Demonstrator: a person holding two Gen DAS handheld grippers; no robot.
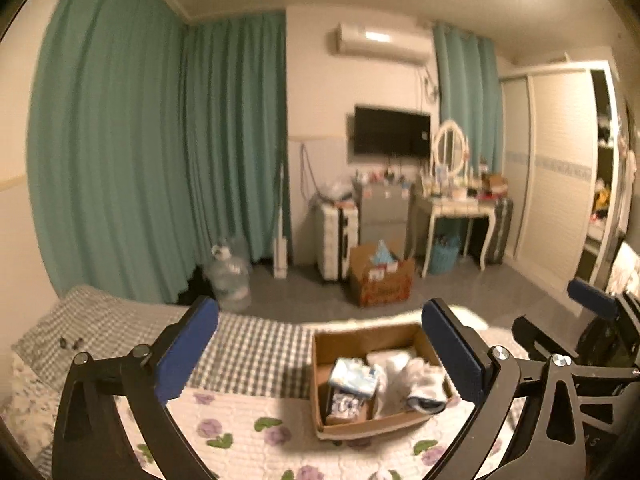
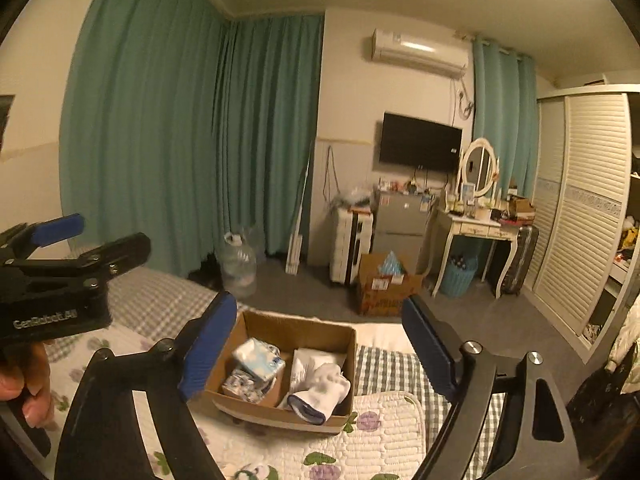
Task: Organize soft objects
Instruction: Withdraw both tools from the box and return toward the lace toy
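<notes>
A brown cardboard box (image 1: 320, 392) (image 2: 296, 330) sits on the bed. Inside lie blue-white tissue packs (image 1: 354, 376) (image 2: 258, 360) on the left and white socks (image 1: 424, 384) (image 2: 324, 390) on the right, one with a dark cuff. My left gripper (image 1: 320, 352) is open and empty, held above and before the box. My right gripper (image 2: 320, 344) is open and empty, also above the box. The right gripper shows at the right edge of the left wrist view (image 1: 592, 308); the left gripper shows at the left of the right wrist view (image 2: 60, 248).
The bed has a floral quilt (image 1: 248, 436) (image 2: 380, 440) and a checked sheet (image 1: 248, 352). On the floor beyond stand a water jug (image 1: 232, 276), another cardboard box (image 1: 380, 280), a suitcase (image 1: 336, 236), a dressing table (image 1: 456, 208) and a wardrobe (image 1: 560, 168).
</notes>
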